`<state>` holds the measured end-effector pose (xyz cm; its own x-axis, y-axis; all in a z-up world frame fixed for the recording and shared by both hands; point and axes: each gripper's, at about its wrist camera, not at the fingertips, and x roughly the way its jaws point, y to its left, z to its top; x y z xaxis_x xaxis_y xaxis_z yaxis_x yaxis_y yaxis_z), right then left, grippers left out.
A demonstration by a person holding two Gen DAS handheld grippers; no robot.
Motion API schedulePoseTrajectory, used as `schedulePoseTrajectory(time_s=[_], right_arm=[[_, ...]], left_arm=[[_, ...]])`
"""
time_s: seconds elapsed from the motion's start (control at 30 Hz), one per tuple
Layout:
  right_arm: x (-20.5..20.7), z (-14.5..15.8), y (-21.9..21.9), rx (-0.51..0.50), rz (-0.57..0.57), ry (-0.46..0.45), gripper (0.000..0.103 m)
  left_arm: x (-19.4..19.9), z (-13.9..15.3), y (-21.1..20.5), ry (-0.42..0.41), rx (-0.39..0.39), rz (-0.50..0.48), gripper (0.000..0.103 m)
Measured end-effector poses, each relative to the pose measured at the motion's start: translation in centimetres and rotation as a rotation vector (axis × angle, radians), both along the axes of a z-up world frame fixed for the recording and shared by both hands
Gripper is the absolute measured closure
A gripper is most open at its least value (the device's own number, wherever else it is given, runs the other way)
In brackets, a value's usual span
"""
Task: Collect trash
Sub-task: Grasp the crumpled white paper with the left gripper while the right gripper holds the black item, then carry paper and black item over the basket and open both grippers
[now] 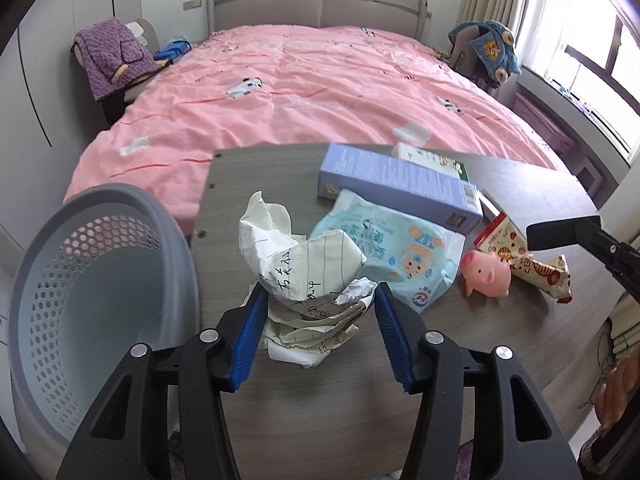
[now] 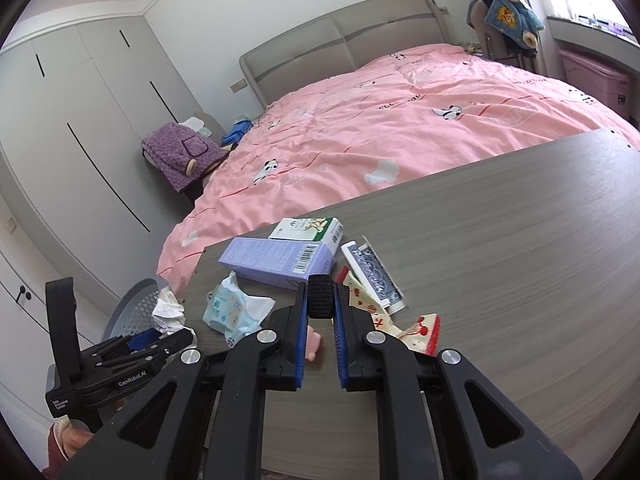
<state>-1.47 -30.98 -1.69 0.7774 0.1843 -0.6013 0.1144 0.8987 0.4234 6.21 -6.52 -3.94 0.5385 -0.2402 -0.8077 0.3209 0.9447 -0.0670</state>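
Gray tabletop (image 1: 516, 184) bears crumpled paper (image 1: 308, 280), pinched between the left gripper's (image 1: 318, 294) blue pads.

- Ahead of the left fingers (image 1: 256, 312): crumpled paper (image 1: 304, 264), wet-wipe pack (image 1: 400, 256) and purple box (image 1: 400, 188) crowd the table (image 1: 320, 420).
- To their left: grey basket (image 1: 104, 280), mouth unobstructed.
- Right of the right fingers (image 2: 344, 344): bare tabletop, open passage.

A crumpled ball of lined paper (image 1: 308, 276) with handwriting stands at the table's near left corner beside the grey perforated bin (image 1: 92, 292); a pale blue wipes pack (image 1: 396, 252) (flattened, cartoon-printed) lies just right; a red-patterned snack wrapper (image 1: 528, 260) beyond.
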Motion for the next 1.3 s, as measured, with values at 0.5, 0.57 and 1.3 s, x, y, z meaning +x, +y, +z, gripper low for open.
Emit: schedulePoseTrajectory(time_s=[0.5, 0.57, 1.3], right_arm=[[3.6, 2.1, 9.7, -0.07, 0.181, -0.007, 0.09], [4.2, 2.2, 11.5, -0.073, 0.22, -0.01, 0.09], [10.3, -0.4, 30.5, -0.198, 0.604, 0.033, 0.09]], left_arm=[[-1.3, 4.4, 8.2, -0.141, -0.02, 0.145, 0.05], [-1.2, 4.3, 9.8, -0.142, -0.015, 0.178, 0.05], [0.8, 1.1, 22.2, -0.069, 0.09, 0.475, 0.05]])
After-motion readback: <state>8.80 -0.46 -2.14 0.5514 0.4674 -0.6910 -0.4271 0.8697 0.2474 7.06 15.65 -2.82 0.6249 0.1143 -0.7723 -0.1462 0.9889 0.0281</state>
